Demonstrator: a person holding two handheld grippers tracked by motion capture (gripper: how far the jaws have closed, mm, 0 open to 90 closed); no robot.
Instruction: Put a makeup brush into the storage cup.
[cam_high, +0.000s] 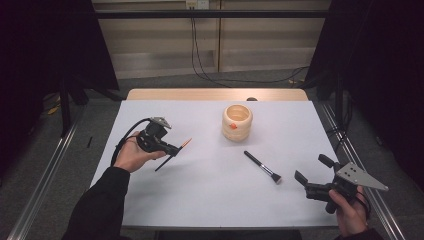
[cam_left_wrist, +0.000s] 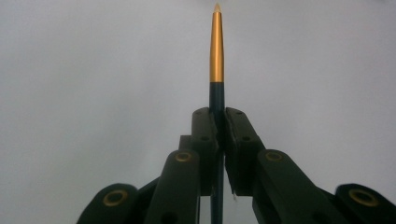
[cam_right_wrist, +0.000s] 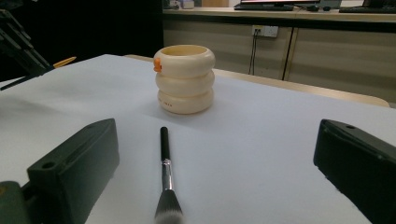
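My left gripper (cam_high: 172, 149) is shut on a thin brush with a dark handle and a gold ferrule (cam_left_wrist: 216, 51), held above the white table at the left; the brush (cam_high: 174, 153) slants across the jaws. A cream ribbed holder (cam_high: 237, 121) with a small orange piece on its rim stands at the table's middle back. A black-handled makeup brush (cam_high: 262, 166) lies flat to the right of centre. My right gripper (cam_high: 312, 169) is open near the right front edge, its jaws wide apart and facing the flat brush (cam_right_wrist: 165, 177) and the holder (cam_right_wrist: 184, 78).
A white sheet (cam_high: 210, 200) covers the table, with a wooden strip (cam_high: 215, 94) showing along the far edge. Metal rails run down both sides of the table. Cables hang on the wall behind.
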